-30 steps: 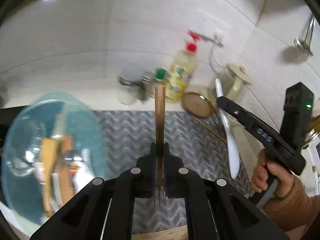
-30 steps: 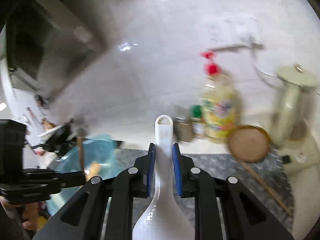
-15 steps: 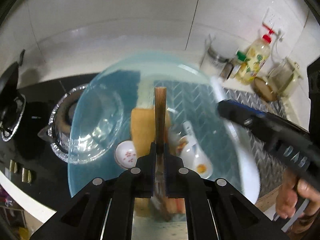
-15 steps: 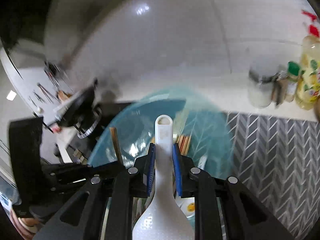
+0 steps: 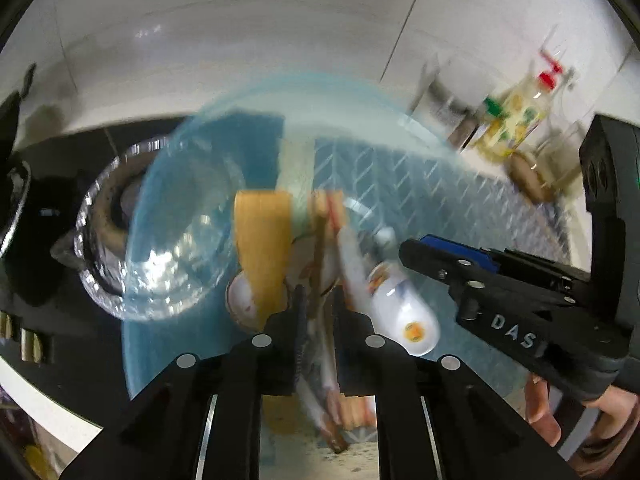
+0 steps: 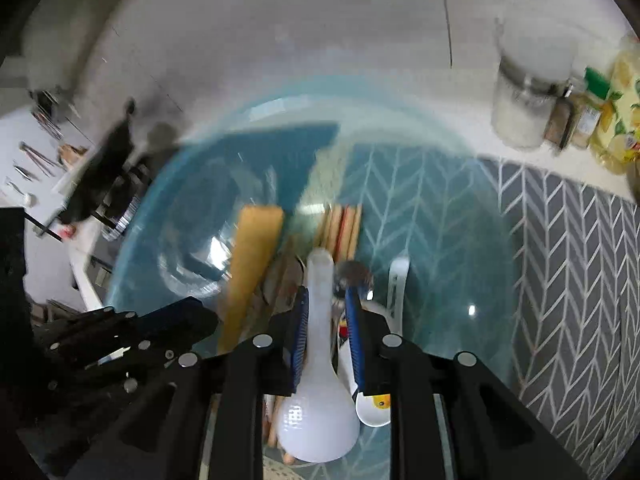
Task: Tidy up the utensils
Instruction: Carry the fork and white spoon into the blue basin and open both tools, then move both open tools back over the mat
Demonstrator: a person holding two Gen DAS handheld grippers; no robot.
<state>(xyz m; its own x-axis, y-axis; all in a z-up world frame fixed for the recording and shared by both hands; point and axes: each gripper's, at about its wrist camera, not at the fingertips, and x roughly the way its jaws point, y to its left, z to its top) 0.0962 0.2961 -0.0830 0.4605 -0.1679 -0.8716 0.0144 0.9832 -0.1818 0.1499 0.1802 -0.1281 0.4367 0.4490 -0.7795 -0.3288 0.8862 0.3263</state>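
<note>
Here both grippers over blue bowl (image 6: 460, 208). Left gripper (image 5: 320, 312) opening, fork (image 5: 318, 264) apparently loose between jaws. Right gripper (image 6: 326, 320) slack around white paddle (image 6: 318, 380).

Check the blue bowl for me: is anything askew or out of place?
Two things. A clear glass bowl appears to sit inside the blue bowl among the utensils. The fork is slanted and blurred between the opening jaws of the left gripper, seemingly dropping in. No spills or damage visible.

Low in the frame, the left gripper (image 5: 320, 312) is opening above a blue bowl (image 5: 168, 184) of utensils (all blurred); the right gripper (image 5: 404, 248) reaches in from the right.
</note>
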